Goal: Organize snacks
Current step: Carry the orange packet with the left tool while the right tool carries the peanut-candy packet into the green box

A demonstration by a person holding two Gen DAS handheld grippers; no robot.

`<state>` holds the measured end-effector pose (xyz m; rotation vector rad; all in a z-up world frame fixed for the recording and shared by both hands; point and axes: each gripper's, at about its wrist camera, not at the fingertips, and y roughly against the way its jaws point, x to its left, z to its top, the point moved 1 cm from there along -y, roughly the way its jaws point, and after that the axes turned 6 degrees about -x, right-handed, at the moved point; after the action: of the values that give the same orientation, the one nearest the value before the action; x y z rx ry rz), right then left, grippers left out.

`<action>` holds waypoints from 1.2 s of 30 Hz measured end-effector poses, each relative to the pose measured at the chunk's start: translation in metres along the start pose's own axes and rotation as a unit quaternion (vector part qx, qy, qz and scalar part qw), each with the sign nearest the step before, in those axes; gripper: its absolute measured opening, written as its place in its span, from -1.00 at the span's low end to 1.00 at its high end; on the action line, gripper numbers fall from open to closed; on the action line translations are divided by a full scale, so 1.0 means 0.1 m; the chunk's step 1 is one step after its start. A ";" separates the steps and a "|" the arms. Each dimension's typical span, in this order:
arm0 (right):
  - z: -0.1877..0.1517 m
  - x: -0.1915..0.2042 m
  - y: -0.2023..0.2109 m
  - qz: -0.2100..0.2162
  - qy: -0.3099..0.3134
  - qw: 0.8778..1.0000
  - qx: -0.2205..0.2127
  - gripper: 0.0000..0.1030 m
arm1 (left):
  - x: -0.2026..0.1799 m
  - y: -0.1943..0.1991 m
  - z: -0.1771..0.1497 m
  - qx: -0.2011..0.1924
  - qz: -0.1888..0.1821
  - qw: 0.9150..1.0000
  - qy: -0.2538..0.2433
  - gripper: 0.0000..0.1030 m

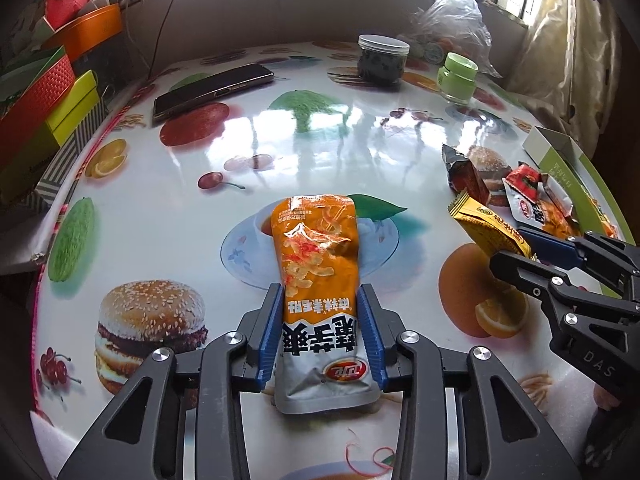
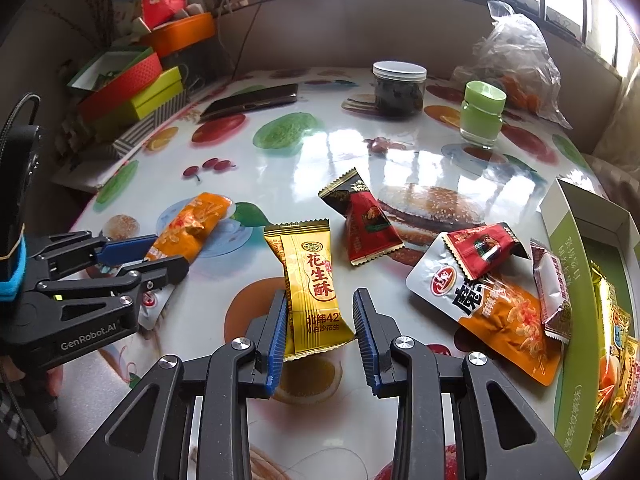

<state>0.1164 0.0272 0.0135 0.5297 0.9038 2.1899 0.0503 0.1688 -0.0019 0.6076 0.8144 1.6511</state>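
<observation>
My left gripper (image 1: pixel 320 304) straddles an orange and silver snack pouch (image 1: pixel 316 264) lying flat on the table, blue pads touching both of its sides; the pouch also shows in the right wrist view (image 2: pixel 192 228). My right gripper (image 2: pixel 320 312) is open around the lower end of a yellow peanut-candy packet (image 2: pixel 310 284), with a gap at the right pad. The right gripper also shows in the left wrist view (image 1: pixel 532 240). A dark red packet (image 2: pixel 364 224), a small red packet (image 2: pixel 476 250), a second orange pouch (image 2: pixel 496 312) and a pink-white packet (image 2: pixel 554 288) lie to the right.
A green-sided open box (image 2: pixel 576 280) at the right edge holds several snacks. A phone (image 1: pixel 212 90), a dark jar (image 1: pixel 382 60), a green-lidded jar (image 1: pixel 458 78) and a plastic bag (image 1: pixel 452 20) stand at the back. Coloured boxes (image 1: pixel 44 100) are stacked at the left.
</observation>
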 end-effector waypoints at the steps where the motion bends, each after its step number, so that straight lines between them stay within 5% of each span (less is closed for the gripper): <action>1: 0.00 0.00 0.01 0.000 0.000 1.000 -0.001 -0.40 | 0.00 0.01 0.00 -0.001 -0.002 1.000 0.002 -0.26; 36: -0.14 -0.64 0.87 -0.066 -0.077 0.993 -0.066 -0.40 | -0.94 0.37 0.35 -0.037 -0.090 0.995 -0.031 -0.24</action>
<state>0.1125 -0.0707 0.0615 0.5520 0.6871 2.0419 0.0753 0.0795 0.0510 0.5158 0.7370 1.4834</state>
